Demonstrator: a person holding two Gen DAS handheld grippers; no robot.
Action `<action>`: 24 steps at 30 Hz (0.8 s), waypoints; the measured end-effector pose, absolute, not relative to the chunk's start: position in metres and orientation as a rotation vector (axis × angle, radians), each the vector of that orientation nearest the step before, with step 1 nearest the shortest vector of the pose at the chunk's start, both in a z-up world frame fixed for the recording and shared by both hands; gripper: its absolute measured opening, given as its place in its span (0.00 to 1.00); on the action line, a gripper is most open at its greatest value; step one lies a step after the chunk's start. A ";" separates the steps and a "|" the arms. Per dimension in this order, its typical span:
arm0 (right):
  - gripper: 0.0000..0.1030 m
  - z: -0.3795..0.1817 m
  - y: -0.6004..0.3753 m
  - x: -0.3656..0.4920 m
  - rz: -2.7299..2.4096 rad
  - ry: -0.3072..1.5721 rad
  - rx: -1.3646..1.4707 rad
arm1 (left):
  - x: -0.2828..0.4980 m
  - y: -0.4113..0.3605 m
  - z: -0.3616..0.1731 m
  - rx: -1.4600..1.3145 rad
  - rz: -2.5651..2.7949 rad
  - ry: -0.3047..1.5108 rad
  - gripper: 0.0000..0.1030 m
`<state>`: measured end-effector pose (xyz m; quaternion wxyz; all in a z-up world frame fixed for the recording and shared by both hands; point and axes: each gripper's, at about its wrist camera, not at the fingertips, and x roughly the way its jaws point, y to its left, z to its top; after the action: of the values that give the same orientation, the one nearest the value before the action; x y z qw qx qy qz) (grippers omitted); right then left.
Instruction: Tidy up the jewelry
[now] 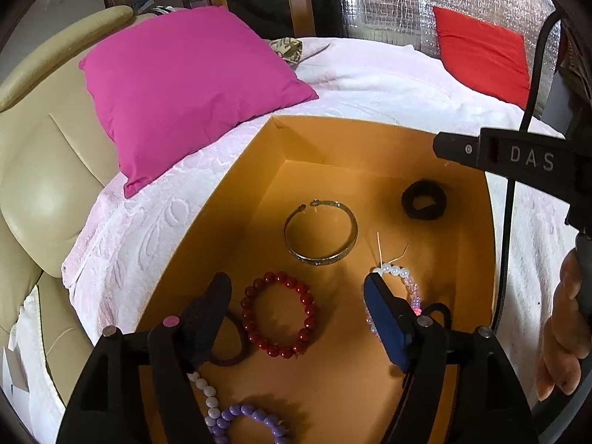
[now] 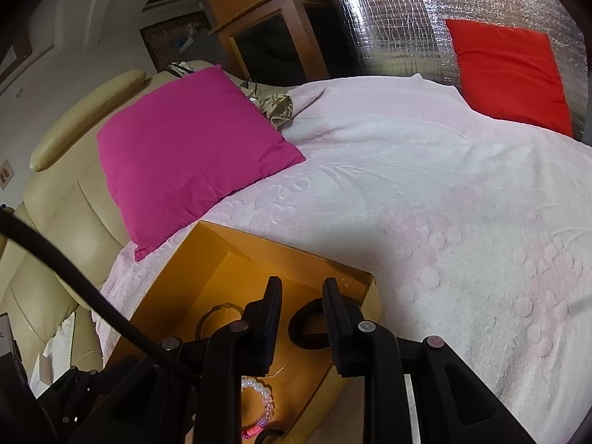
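An orange box [image 1: 229,199] lies on a white bedspread and holds jewelry: a red bead bracelet [image 1: 278,314], a silver bangle [image 1: 321,232], a black scrunchie [image 1: 424,200], a pearl-and-pink bracelet [image 1: 401,277], a dark hair tie [image 1: 231,347] and a purple-and-white bead bracelet [image 1: 236,416]. My left gripper [image 1: 296,288] is open, low inside the box, its jaws on either side of the red bracelet. My right gripper [image 2: 301,285] is open and empty above the box's right side [image 2: 355,277], over the black scrunchie [image 2: 307,323]. The pearl bracelet [image 2: 262,403] shows below it.
A magenta pillow [image 1: 185,88] lies on the bedspread [image 2: 444,222] just beyond the box's left corner. A red pillow [image 2: 510,74] leans on a silver wall at the back right. A cream leather armchair [image 1: 40,185] stands to the left. The right gripper's body [image 1: 518,159] hangs over the box's right edge.
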<state>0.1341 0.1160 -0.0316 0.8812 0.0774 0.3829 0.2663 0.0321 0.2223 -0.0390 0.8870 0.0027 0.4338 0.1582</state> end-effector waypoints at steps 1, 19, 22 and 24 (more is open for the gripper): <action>0.25 -0.031 0.115 0.134 0.556 0.798 0.162 | 0.031 0.222 -0.037 -0.003 0.329 0.892 0.74; 0.38 0.010 0.080 0.063 0.555 0.665 0.056 | -0.051 0.220 0.015 -0.011 0.539 0.671 0.75; 0.49 0.021 0.066 0.026 0.542 0.595 0.019 | -0.073 0.219 0.027 0.026 0.570 0.658 0.75; 0.49 0.027 0.057 0.006 0.540 0.571 0.007 | -0.091 0.218 0.041 0.046 0.598 0.668 0.75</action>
<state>0.0057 0.0565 0.0266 0.9237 0.0036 0.2784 0.2630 -0.0908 0.2180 0.0415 0.9010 0.0220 0.3227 0.2892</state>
